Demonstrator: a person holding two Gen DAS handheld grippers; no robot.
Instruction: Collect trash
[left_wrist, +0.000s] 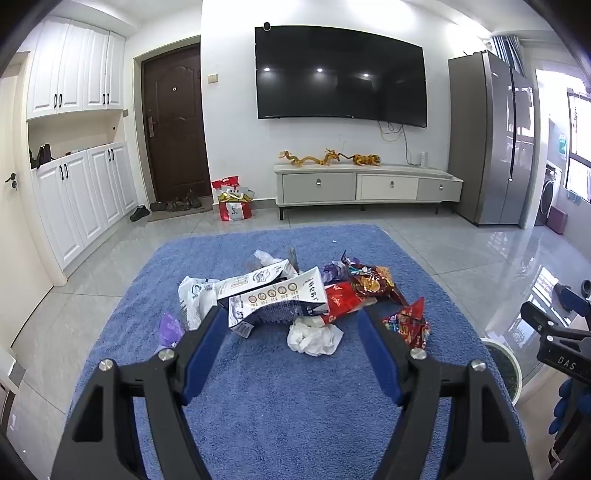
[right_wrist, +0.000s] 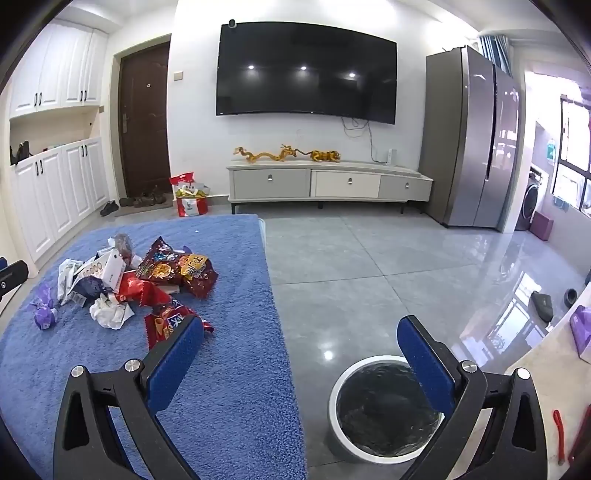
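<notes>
A heap of trash lies on a blue cloth-covered table (left_wrist: 280, 406): a flattened white carton (left_wrist: 273, 295), a crumpled white tissue (left_wrist: 314, 336), red snack wrappers (left_wrist: 369, 284) and a purple wrapper (left_wrist: 170, 328). My left gripper (left_wrist: 291, 317) hangs open just short of the heap, the tissue showing between its blue pads with nothing gripped. In the right wrist view the same heap (right_wrist: 147, 280) sits at the left. My right gripper (right_wrist: 299, 328) is wide open and empty over the table's right edge. A white-rimmed bin with a black liner (right_wrist: 384, 410) stands on the floor below it.
Grey tiled floor (right_wrist: 369, 258) stretches to a TV cabinet (right_wrist: 325, 184) and a tall fridge (right_wrist: 469, 140). A red bag (left_wrist: 232, 203) stands by the dark door. A pale counter with a purple box (right_wrist: 580, 328) lies at the far right. The bin rim (left_wrist: 506, 365) shows beside the right hand's device.
</notes>
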